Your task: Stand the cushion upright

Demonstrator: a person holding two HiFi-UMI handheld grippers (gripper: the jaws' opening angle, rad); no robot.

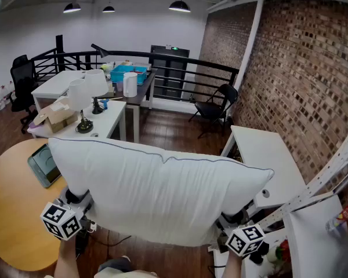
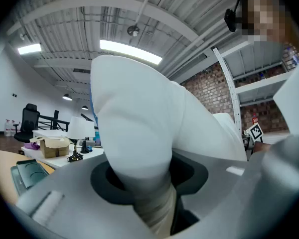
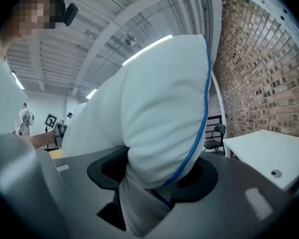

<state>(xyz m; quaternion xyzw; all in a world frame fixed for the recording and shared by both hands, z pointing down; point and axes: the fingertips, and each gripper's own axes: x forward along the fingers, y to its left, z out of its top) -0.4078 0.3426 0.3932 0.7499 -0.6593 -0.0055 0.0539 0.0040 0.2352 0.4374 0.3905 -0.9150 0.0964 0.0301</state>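
A large white cushion (image 1: pixel 156 193) with thin blue piping hangs in the air in front of me, long side level, held up off any surface. My left gripper (image 1: pixel 75 204) is shut on the cushion's lower left corner; in the left gripper view the white fabric (image 2: pixel 139 148) bunches between the jaws. My right gripper (image 1: pixel 235 227) is shut on the lower right corner, where the piped edge (image 3: pixel 189 153) runs down into the jaws. The cushion hides both sets of fingertips in the head view.
A round wooden table (image 1: pixel 11 213) with a tablet (image 1: pixel 43 165) lies at lower left. A white desk (image 1: pixel 269 155) stands to the right beside a brick wall (image 1: pixel 313 80). White desks with lamps (image 1: pixel 87 91) and a cardboard box (image 1: pixel 55 116) stand behind. A white shelf frame (image 1: pixel 330 172) is at right.
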